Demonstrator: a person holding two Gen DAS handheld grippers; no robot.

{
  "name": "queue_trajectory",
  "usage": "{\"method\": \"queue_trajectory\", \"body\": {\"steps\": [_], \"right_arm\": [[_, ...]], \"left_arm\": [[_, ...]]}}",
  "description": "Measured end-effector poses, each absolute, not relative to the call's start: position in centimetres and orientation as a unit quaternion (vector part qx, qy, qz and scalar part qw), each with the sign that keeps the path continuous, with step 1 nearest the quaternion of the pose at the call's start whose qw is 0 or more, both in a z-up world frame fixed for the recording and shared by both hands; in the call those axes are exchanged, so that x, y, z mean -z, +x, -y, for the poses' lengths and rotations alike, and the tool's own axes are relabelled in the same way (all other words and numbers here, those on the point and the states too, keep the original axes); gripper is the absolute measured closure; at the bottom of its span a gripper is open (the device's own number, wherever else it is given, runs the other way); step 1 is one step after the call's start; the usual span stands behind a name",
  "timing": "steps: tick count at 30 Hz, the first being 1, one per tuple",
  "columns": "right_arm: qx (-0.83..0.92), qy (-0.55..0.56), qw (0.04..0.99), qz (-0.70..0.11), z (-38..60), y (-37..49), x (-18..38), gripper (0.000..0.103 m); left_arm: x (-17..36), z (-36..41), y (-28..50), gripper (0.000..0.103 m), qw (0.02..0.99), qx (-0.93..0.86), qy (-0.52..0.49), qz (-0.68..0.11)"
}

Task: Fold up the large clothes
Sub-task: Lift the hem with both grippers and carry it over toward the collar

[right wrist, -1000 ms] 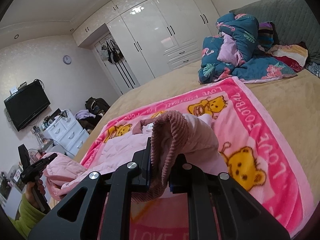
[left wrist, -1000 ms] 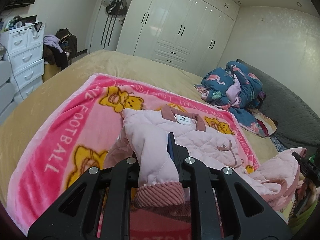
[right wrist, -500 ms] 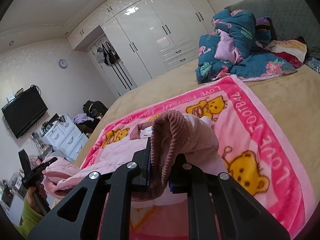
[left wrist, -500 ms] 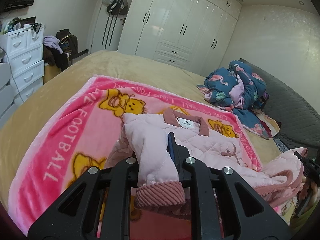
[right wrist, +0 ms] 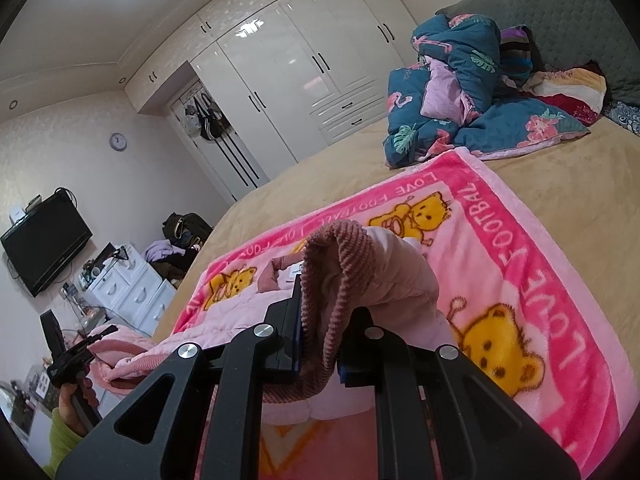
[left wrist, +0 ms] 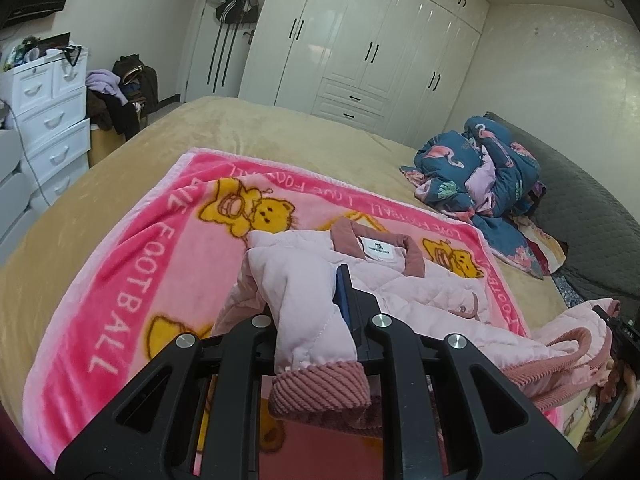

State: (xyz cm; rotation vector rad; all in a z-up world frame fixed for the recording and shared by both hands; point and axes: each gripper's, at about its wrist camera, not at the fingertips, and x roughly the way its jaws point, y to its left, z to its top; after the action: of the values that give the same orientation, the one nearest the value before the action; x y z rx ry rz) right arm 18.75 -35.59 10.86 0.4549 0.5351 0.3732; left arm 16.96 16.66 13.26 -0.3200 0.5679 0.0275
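One wide bed with a tan plush cover (left wrist: 132, 176) is carrying everything. One bright pink fleece blanket printed with yellow bears and white lettering (left wrist: 120, 280) is lying flat across the middle of the bed, its far edge pointing toward the white wardrobe wall (left wrist: 372, 40). One heap of dark blue flamingo-print bedding (left wrist: 476, 172) is sitting near the bed's far right corner, just beyond the blanket's corner. One pale pink quilted jacket with dusty-rose ribbed collar and cuffs (left wrist: 412, 280) is lying on the blanket, collar toward the far edge and white neck label showing, while both sleeves are being lifted off the blanket at the near edge.

Two black two-finger grippers are showing. The left gripper (left wrist: 312, 320) is pinching one sleeve just above its ribbed cuff (left wrist: 320, 392), jaws drawn narrow onto the quilted fabric, with the cuff hanging down behind the fingers. The right gripper (right wrist: 320, 344) is clamping the other sleeve at its ribbed cuff (right wrist: 336, 280), jaws likewise narrow, the cuff arching up over the fingers. In the right wrist view, the left gripper (right wrist: 80, 356) is appearing at the left edge, with jacket fabric bunched on it.
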Motion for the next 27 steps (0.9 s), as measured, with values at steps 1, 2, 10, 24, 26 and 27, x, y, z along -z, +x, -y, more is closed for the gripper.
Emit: {"method": "queue_trajectory", "body": {"steps": [1, 2, 10, 24, 26, 27], "right_arm": [[-0.18, 0.221, 0.922, -0.261, 35.6, 19.0, -10.9, 0.091], [-0.178, 0.221, 0.923, -0.261, 35.6, 19.1, -10.9, 0.091], [-0.161, 0.208, 0.927, -0.266, 35.3, 21.0, -11.0, 0.091], [-0.137, 0.192, 0.926, -0.293, 34.0, 26.7, -9.7, 0.091], [-0.133, 0.191, 0.926, -0.296, 33.8, 27.6, -9.4, 0.091], [-0.132, 0.19, 0.926, -0.297, 33.7, 28.0, -9.2, 0.091]], "left_arm": [[-13.3, -16.6, 17.0, 0.094, 0.948, -0.014, -0.156, -0.278], [-13.2, -16.6, 17.2, 0.094, 0.948, -0.016, -0.155, -0.278], [-13.3, -16.6, 19.5, 0.092, 0.948, -0.03, -0.144, -0.281], [-12.1, -16.7, 24.1, 0.092, 0.945, -0.052, -0.118, -0.3], [-11.8, -16.7, 24.7, 0.092, 0.944, -0.054, -0.114, -0.304], [-11.6, -16.7, 25.0, 0.092, 0.944, -0.056, -0.113, -0.305]]}}
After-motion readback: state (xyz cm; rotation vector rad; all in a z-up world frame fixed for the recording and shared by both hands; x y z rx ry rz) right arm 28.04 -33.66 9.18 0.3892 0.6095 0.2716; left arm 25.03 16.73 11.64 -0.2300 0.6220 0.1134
